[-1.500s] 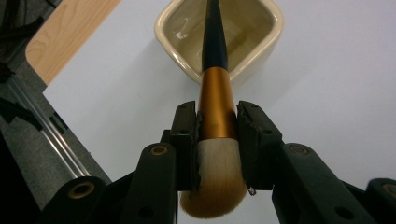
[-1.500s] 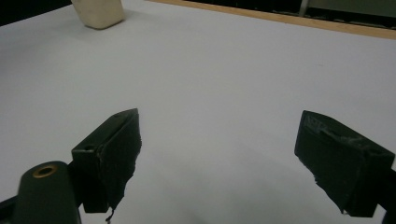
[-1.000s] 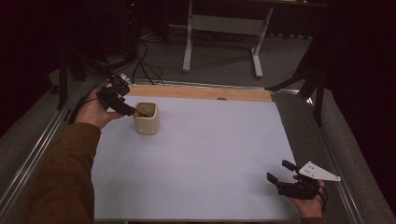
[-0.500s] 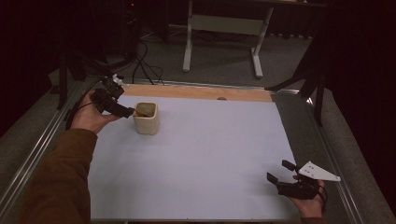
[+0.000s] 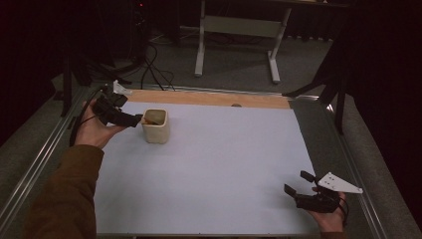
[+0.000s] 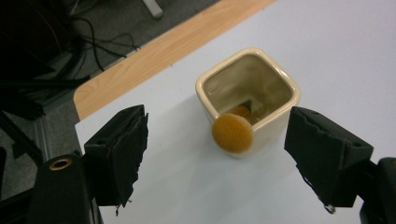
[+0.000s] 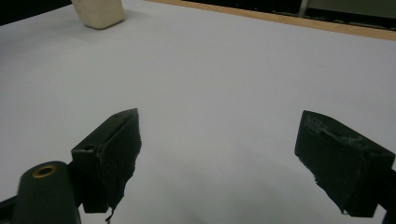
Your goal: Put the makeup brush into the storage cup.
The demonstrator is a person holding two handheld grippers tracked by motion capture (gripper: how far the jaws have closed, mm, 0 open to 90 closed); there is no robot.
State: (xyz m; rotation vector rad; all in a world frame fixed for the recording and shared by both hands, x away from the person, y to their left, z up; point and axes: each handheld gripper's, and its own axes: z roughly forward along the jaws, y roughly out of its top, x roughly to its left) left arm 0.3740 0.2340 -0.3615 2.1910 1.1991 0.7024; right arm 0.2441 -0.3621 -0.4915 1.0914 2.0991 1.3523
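Now left gripper [image 6: 215, 158] has just opened, empty, mid-frame; brush [image 6: 233, 133] rests in cup [image 6: 275, 79]. Right gripper [image 7: 217, 161] agape. Next: retract left.

Dim room, one lit patch.
You get soft overhead light on the surface [image 5: 214, 169]; surroundings fall black, and close-up jaws blur slightly.

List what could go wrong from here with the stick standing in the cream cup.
The left hand-held gripper, whose jaws have just been opening, has nothing between them. The orange-tipped stick leans on the rim of the cream cup with its round end overhanging, so it may tip out. The jaws sit close either side of the cup; pulling back carelessly could nudge it. The cup also stands near the table's far wooden edge.
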